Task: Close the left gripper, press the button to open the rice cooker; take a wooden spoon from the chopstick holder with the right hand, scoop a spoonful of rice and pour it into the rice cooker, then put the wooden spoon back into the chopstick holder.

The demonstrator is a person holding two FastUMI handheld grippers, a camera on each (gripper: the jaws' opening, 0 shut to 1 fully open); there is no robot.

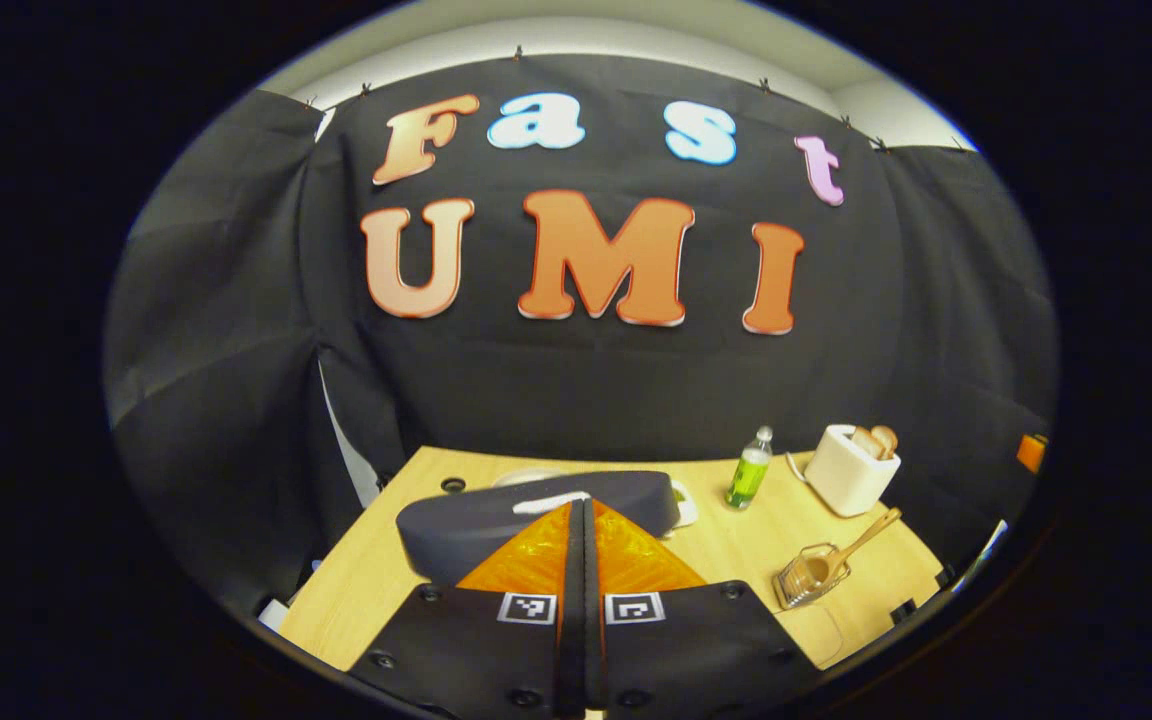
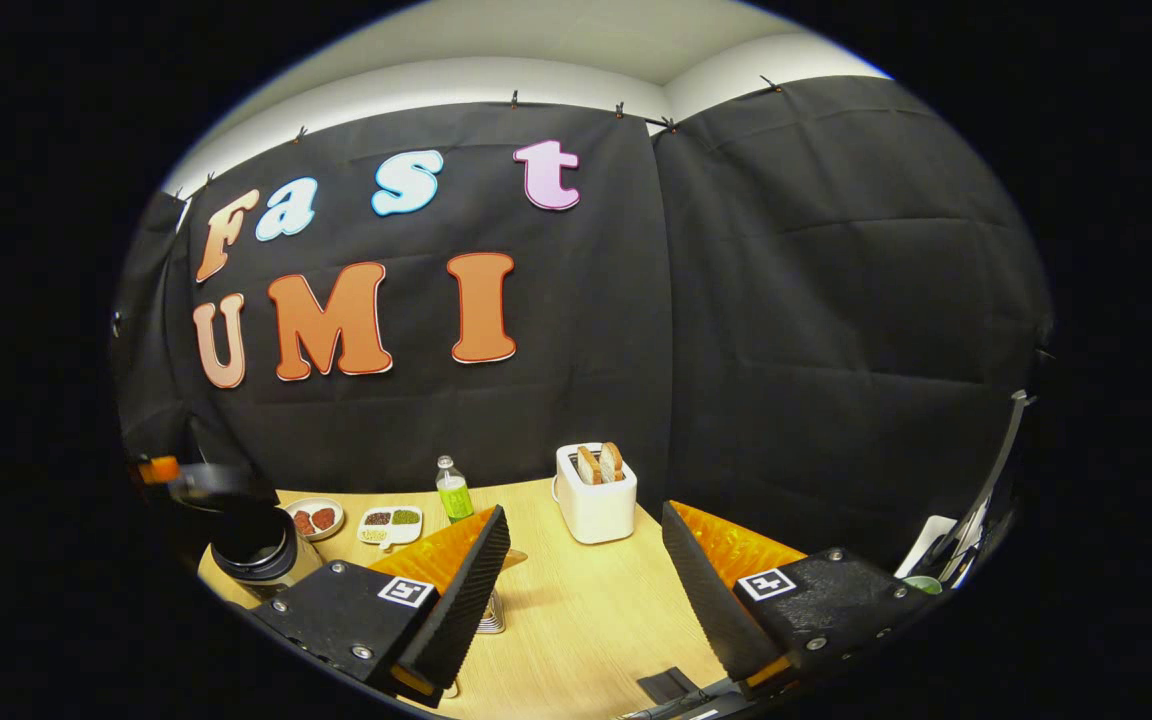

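Both views are directed across the bench [image 1: 376,590] toward the booth wall. The left gripper view is set close above the rice cooker [image 1: 536,515]; the toaster [image 1: 851,468] [image 2: 594,492] is shared.

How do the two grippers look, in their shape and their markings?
The left gripper has two wedge-shaped fingers on black bolted plates, each plate carrying a small black-and-white square marker. The right gripper is built alike: ridged inner pads, black plates with screws, and one square marker on each.

one rice cooker [image 1: 536,520], one toaster [image 2: 594,492], one bottle [image 2: 453,492], one wooden spoon [image 1: 851,550], two dishes [image 2: 314,518]
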